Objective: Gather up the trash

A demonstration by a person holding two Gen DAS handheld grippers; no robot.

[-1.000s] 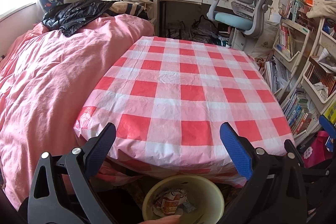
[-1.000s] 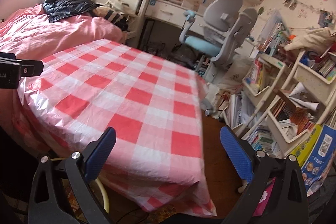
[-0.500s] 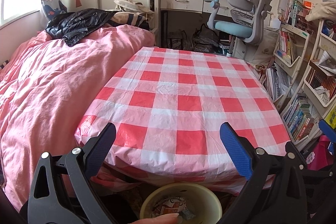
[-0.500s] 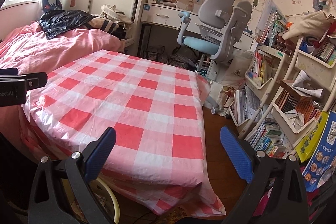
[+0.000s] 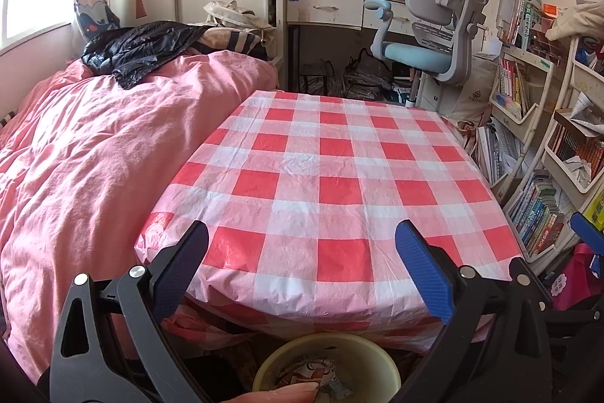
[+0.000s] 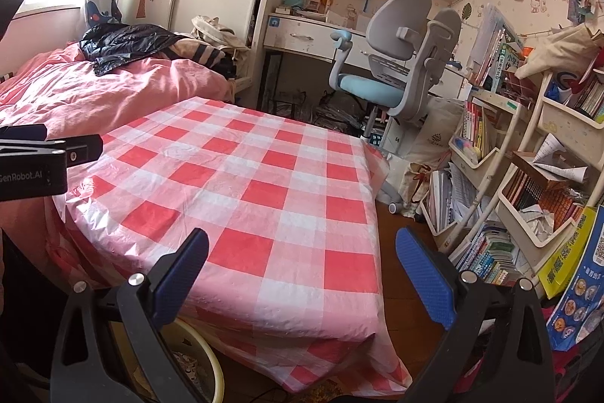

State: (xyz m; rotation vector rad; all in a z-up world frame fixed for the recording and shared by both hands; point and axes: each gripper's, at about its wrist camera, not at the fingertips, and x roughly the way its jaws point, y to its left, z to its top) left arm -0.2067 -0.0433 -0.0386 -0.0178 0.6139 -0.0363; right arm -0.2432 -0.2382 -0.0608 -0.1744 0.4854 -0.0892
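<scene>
A pale yellow bin [image 5: 385,357] stands on the floor below the near table edge, with crumpled wrappers [image 5: 313,374] inside. Its rim also shows in the right wrist view [image 6: 216,361]. The table carries a red and white checked cloth [image 5: 332,176], and no trash shows on it. My left gripper [image 5: 302,269] is open and empty above the table's near edge and the bin. My right gripper [image 6: 302,272] is open and empty above the table's near right corner. The left gripper's body [image 6: 41,161] shows at the left of the right wrist view.
A bed with a pink duvet [image 5: 94,157] lies against the table's left side. A grey and blue desk chair [image 5: 430,40] and a desk stand behind the table. Shelves crowded with books [image 6: 528,195] line the right side. Bare wooden floor [image 6: 411,244] lies between table and shelves.
Both grippers have lifted and tilted upward, so the table sits lower in both views and less of the bin shows. Both stay open and empty.
</scene>
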